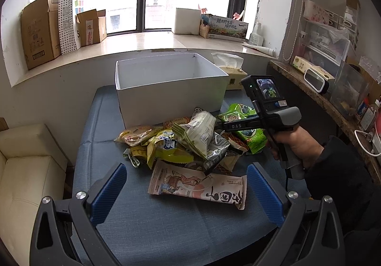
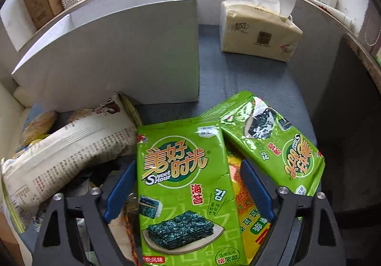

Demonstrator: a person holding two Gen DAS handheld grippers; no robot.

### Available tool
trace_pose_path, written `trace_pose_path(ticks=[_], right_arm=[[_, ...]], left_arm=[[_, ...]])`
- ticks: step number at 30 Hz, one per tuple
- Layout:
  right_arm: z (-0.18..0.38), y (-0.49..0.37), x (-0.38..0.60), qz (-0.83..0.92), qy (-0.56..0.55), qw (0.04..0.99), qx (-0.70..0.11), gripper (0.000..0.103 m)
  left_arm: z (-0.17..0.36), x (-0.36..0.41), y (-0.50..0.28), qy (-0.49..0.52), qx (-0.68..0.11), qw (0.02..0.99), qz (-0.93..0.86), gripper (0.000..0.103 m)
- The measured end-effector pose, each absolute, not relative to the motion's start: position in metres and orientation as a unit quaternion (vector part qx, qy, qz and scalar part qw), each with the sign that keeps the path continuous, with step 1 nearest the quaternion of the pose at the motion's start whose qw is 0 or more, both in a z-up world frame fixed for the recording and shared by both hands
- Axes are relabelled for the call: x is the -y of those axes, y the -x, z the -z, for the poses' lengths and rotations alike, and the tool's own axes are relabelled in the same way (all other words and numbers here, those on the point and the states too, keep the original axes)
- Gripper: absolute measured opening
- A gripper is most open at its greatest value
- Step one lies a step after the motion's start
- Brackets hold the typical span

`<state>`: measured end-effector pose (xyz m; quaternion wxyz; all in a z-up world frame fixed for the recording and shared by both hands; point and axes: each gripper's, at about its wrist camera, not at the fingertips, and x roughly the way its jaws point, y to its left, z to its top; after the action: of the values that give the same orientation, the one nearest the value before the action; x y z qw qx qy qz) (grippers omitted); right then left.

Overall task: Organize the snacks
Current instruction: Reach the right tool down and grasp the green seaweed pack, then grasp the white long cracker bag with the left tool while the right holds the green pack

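— What's on the far left?

— A cream seat [image 1: 28,147] beside the blue table [image 1: 166,230]. On the sill behind it stand cardboard boxes [image 1: 40,30] and a spotted bag [image 1: 67,20].

— And the left gripper [image 1: 185,192]?

— It hangs over the near part of the table, jaws spread wide, nothing between them. Just ahead of its blue pads [image 1: 108,192] lies a pale wrapper [image 1: 197,186] with a cartoon figure, flat on the cloth and clear of both pads.

— The snacks?

— A heap [image 1: 181,144] in the middle of the table, packets lying over one another: yellow ones on the left, a white bag [image 1: 200,130] tilted on top, a silver one under it. The white bag leans across the pile and hides what's below it.

— Where's the box?

— The white box [image 1: 166,92] stands open right behind the heap, with nothing I can see inside it. Its near wall comes close to the back packets.

— And to the right?

— The right gripper [image 2: 188,192], held in a hand [image 1: 295,147], is tipped down over the right edge of the pile. Its jaws are partly open, either side of a green seaweed pack [image 2: 188,194] that lies on top there. Whether the pads press on it I can't tell. A second green pack [image 2: 273,144] lies just beside it, partly under it, and an orange-yellow packet [image 2: 250,218] shows beneath both.

— Anything past that?

— A tissue pack [image 2: 257,30] stands right of the box, and a cluttered shelf [image 1: 321,89] runs along the wall.
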<state>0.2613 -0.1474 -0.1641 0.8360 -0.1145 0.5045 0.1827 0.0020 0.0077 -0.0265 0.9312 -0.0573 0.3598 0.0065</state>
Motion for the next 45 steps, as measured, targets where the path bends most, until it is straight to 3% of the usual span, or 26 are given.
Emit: trace_pose_path(ticks=[1,13,19,29,30,33,37,45], right_arm=[[0.165,-0.260,0.145,-0.170,0.135,0.838,-0.500,0.072],[0.101,-0.215,0.186,-0.232,0.060,0.867,-0.437,0.070],[0.063,-0.170,0.230,-0.245,0.008,0.882,-0.402,0.070],[0.053,-0.135,0.270,-0.239,-0.037,0.890,-0.385,0.070],[0.054,-0.134,0.270,-0.241,-0.038,0.889,-0.388,0.070],[0.056,-0.133,0.273,-0.240,-0.040,0.888,-0.390,0.070],[0.060,-0.133,0.277,-0.239,-0.053,0.886,-0.395,0.070],[0.060,-0.130,0.274,-0.248,-0.060,0.884,-0.392,0.070]], left_arm=[[0.027,-0.008,-0.003,0.057,-0.361,0.931,-0.007,0.103],[0.040,-0.004,-0.031,0.031,-0.382,0.924,-0.002,0.103],[0.049,0.020,-0.091,-0.033,-0.407,0.912,0.020,0.103],[0.105,0.046,-0.199,-0.136,-0.506,0.851,0.038,0.103],[0.113,0.047,-0.205,-0.147,-0.515,0.844,0.039,0.097],[0.130,0.046,-0.213,-0.162,-0.535,0.828,0.044,0.050],[0.124,0.046,-0.206,-0.156,-0.523,0.836,0.055,0.042],[0.063,0.020,-0.146,-0.057,-0.458,0.885,0.058,0.041]])
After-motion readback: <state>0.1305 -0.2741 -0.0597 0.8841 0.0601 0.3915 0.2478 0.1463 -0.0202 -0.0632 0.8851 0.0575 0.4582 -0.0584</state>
